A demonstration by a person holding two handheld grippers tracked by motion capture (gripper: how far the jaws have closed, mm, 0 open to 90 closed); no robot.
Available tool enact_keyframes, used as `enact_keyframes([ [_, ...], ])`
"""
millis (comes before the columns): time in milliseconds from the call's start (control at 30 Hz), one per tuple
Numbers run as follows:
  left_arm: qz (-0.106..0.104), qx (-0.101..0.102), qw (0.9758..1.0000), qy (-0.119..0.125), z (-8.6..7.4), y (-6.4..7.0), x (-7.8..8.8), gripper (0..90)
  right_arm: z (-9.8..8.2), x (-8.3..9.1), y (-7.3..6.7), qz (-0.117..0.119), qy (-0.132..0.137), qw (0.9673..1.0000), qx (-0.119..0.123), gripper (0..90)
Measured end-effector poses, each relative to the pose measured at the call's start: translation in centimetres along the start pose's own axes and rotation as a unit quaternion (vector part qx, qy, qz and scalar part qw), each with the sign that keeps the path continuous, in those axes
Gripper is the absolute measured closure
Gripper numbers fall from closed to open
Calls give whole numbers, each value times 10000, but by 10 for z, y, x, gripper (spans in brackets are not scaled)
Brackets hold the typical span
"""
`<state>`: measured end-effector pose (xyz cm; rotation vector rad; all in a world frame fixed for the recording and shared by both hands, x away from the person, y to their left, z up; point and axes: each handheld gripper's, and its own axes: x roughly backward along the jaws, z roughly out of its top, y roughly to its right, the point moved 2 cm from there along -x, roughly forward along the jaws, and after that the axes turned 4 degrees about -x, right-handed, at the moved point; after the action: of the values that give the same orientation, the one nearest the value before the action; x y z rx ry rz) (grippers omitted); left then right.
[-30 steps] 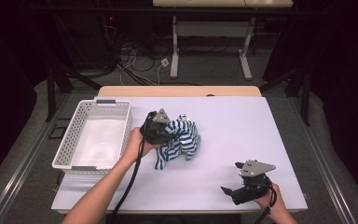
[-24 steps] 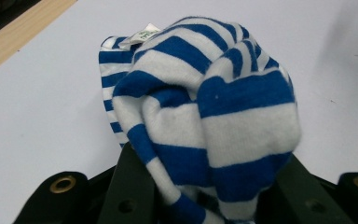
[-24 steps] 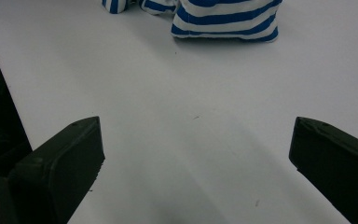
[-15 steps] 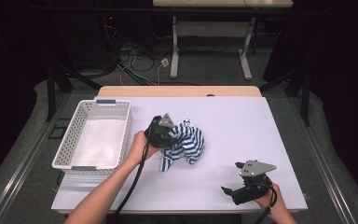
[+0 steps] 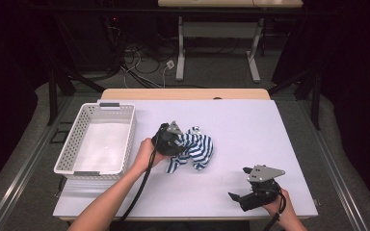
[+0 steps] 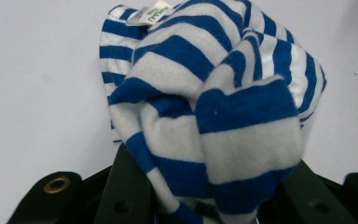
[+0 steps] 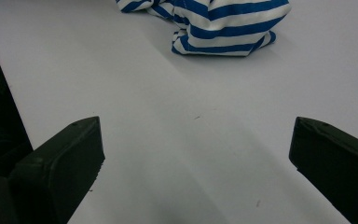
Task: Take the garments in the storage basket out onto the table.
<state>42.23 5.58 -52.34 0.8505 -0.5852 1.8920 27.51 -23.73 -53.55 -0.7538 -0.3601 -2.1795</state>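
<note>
A blue-and-white striped cloth (image 5: 196, 150) lies bunched up near the middle of the white table (image 5: 250, 120). My left gripper (image 5: 180, 144) is at its left edge, low over the table, shut on a fold of it. In the left gripper view the cloth (image 6: 214, 93) bulges out from between the black jaws, with a small label at the top. My right gripper (image 5: 234, 197) rests near the table's front right, pointing left, jaws wide open with nothing between them. In the right gripper view (image 7: 196, 163) the cloth (image 7: 223, 23) lies farther off on the bare table.
A white perforated basket (image 5: 130, 132) stands at the table's left side, next to my left hand. Cables trail from both grippers toward the front edge. Beyond the table's far edge are desk legs and cords on the floor.
My left gripper has sunk toward the table with the cloth, and the cloth now rests on the surface. The right gripper has stayed where it was.
</note>
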Motion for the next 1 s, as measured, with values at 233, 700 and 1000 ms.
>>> enact_keyframes([
  [233, -121, 138, 9997, -167, -5, -1, -7, 680, 0, 0, 0, 3, -14, 10000, -7, 29],
  [700, 63, 344, 9994, -76, -8, 0, 0, 295, 0, 0, 0, -19, 18, 10000, -25, 29],
  [1000, 209, 213, 9996, -24, -9, 10, 24, 94, 0, 0, 1, 11, 22, 10000, 19, 29],
])
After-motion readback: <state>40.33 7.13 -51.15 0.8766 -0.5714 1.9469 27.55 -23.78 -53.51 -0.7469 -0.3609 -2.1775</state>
